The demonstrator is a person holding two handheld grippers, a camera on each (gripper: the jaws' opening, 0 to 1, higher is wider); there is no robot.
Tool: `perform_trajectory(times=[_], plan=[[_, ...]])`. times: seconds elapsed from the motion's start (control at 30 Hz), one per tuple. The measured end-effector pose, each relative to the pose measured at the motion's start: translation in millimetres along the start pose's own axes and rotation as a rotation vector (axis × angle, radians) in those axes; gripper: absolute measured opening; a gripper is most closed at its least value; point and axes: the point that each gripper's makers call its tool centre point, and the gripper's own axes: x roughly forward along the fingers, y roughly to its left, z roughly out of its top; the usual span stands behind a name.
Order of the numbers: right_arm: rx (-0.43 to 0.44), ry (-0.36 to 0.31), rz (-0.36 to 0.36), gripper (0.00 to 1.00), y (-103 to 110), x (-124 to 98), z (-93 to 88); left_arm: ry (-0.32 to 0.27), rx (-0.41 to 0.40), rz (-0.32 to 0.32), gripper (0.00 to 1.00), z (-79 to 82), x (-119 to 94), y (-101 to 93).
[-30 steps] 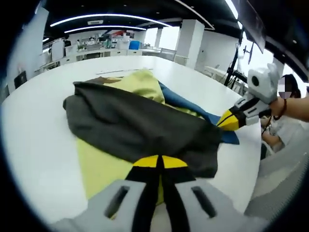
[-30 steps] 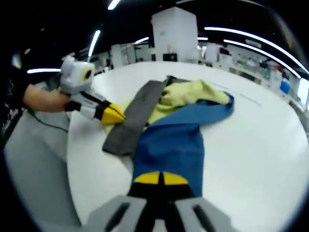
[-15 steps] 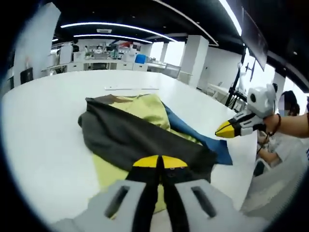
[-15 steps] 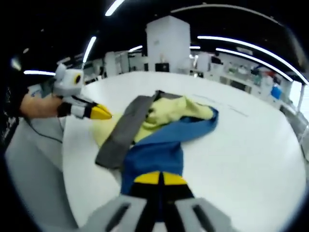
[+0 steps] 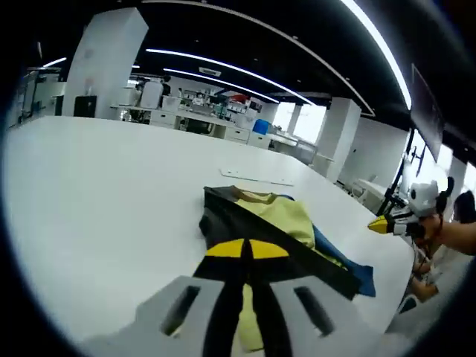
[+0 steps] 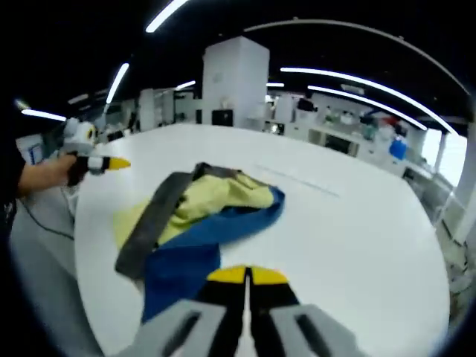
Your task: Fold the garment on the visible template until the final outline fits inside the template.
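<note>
A crumpled garment lies on the white table [image 5: 104,186], made of dark grey cloth [image 5: 223,216], yellow cloth [image 5: 281,216] and blue cloth [image 5: 353,269]. In the right gripper view its grey band [image 6: 152,219], yellow part [image 6: 212,195] and blue part [image 6: 190,256] lie in a heap. My left gripper [image 5: 246,249] is shut just in front of the grey cloth; seen from the other side, the left gripper [image 6: 111,163] hangs clear of the cloth, holding nothing. My right gripper [image 6: 246,275] is shut near the blue end; the right gripper [image 5: 381,223] floats off the table's edge, holding nothing.
A thin pale line [image 5: 256,178] marks the table beyond the garment, also visible as a faint line [image 6: 297,180]. The table's rim [image 6: 85,245] curves close to the garment. White columns, desks and shelves stand far behind. A person's hand [image 6: 44,175] holds the left gripper.
Both grippers have drawn back from the garment's edges, where their tips were a second ago. Both cameras have pulled away and tilted up, so the garment looks smaller and farther off.
</note>
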Motion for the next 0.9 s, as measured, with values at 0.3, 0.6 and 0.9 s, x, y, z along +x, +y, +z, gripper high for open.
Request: perform_trajectory(times=[0.3, 0.6, 0.9], plan=[[0.07, -0.03, -0.018, 0.0, -14.9, -4.0, 10.3, -0.086, -0.103, 0.092, 0.0, 24.9, -4.3, 43.4], [0.051, 0.052, 0.123, 0.0, 23.8, 8.3, -13.1, -0.059, -0.089, 0.082, 0.0, 17.9, -1.7, 38.6], [0.015, 0.101, 0.217, 0.0, 59.2, 13.7, -24.4, 0.01, 0.046, -0.032, 0.0, 3.4, 5.5, 5.3]])
